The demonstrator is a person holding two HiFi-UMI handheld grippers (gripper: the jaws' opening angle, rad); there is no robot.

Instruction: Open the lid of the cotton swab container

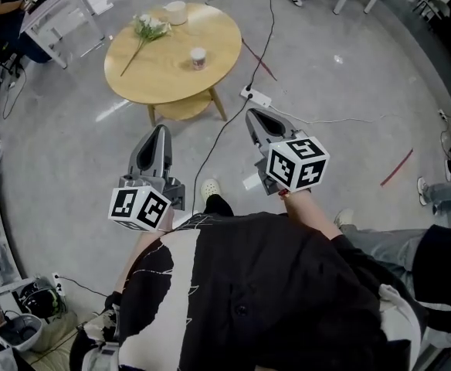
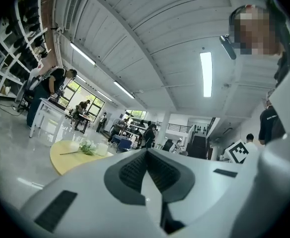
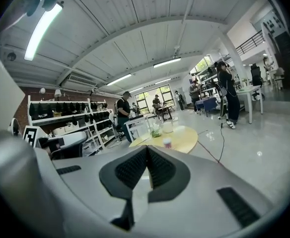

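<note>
Round wood surface (image 1: 156, 72) stands well ahead across the floor, so the step in hand is prob. the approach, w/ nothing gripped yet. Left tool (image 1: 161, 130) & right tool (image 1: 255, 116) each have jaws together & empty, both aimed roughly toward it. Flower sprig (image 1: 148, 28) lies on the far-left part; stay clear of it. Cotton swab container (image 1: 198, 58) stands upright right of centre, apart from the sprig, lid apparently on. Best plan: get close, part 1 tool to brace the body, then work the lid w/ the other.
</note>
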